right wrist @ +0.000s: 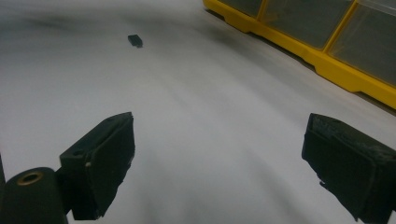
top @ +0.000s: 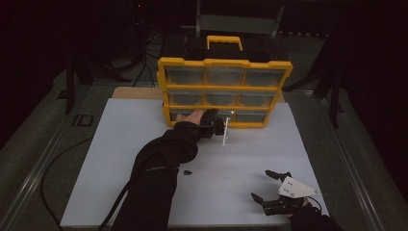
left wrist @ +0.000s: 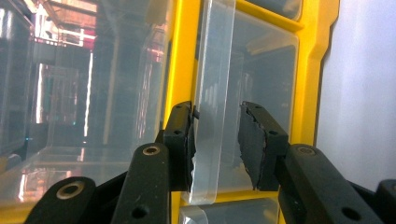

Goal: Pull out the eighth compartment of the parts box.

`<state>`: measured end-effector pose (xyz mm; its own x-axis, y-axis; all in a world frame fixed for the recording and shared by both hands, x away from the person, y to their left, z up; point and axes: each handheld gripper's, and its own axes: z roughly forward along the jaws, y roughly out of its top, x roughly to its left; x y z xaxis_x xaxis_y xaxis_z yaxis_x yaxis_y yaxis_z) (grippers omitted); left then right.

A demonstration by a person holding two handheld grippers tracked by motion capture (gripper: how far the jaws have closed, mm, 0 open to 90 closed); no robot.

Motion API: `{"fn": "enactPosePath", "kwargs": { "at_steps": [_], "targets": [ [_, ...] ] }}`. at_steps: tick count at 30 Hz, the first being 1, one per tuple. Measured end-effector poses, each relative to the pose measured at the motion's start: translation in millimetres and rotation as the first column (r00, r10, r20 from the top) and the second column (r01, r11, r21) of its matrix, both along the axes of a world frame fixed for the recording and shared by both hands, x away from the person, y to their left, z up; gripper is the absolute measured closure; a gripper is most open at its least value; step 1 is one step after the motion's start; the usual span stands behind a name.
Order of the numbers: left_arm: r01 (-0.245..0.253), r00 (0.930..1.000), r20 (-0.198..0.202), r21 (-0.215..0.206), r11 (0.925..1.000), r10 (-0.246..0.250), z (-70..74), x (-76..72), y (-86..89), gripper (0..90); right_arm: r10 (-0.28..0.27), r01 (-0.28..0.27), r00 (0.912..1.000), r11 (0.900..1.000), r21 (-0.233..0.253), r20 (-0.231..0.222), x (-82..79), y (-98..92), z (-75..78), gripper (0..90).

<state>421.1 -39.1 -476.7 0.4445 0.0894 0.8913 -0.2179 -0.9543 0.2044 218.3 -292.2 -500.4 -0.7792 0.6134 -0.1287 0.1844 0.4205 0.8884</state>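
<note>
Your left claw (left wrist: 217, 144) straddles the clear pull tab (left wrist: 210, 116) of a bottom-row drawer in the yellow organizer (top: 223, 91), jaws not quite clamped. Your right claw (right wrist: 217, 158) hovers wide apart over the white surface (right wrist: 196, 107).

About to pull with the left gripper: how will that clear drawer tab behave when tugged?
The clear tab looks stiff, thin plastic, glossy, so probably slippery. The left gripper jaws straddle it, apparently touching on one side only. The yellow organizer stands upright and might slide or tip.

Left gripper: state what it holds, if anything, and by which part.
The left gripper has its jaws around the clear pull tab of a drawer in the yellow organizer; a gap shows at one pad, so no firm hold yet.
</note>
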Motion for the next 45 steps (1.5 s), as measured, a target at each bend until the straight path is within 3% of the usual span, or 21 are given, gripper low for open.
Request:
{"fn": "enactPosePath", "kwargs": {
  "at_steps": [6,11,20,26,33,38,45],
  "targets": [
    [-0.023,0.9997,0.008,0.004,0.9997,0.023,-2.5,-0.1,-5.6,64.0,-0.001,0.001,1.0,1.0,0.003,0.001,-0.1,-0.2,0.1,9.5],
    [-0.024,0.9993,0.029,-0.002,0.9997,0.024,-1.8,0.2,-4.9,71.4,-0.002,0.002,1.0,1.0,0.003,0.0,0.0,-0.2,0.1,9.5],
    [-0.03,0.998,0.057,0.042,0.9987,0.027,-3.1,-0.8,-8.5,73.7,-0.003,0.003,1.0,1.0,0.001,-0.001,0.3,-0.8,0.0,9.5],
    [-0.037,0.9985,0.043,0.068,0.997,0.034,1.5,-0.9,-9.8,74.3,-0.005,0.005,1.0,1.0,0.003,0.0,0.6,-1.6,-0.1,9.4],
    [-0.041,0.9989,0.026,0.064,0.9971,0.039,4.6,-1.7,-9.3,74.4,-0.005,0.005,1.0,1.0,0.003,0.0,0.5,-1.7,-0.1,9.5],
    [-0.046,0.9987,-0.021,0.059,0.9972,0.047,8.4,-1.6,-9.3,74.2,-0.008,0.008,1.0,1.0,0.005,0.0,0.7,-1.8,0.0,9.5],
    [-0.043,0.9988,-0.021,0.058,0.9974,0.045,8.3,-2.0,-9.0,74.2,-0.01,0.01,0.9999,1.0,0.006,0.003,0.7,-2.0,0.2,9.5]
  ]
}}
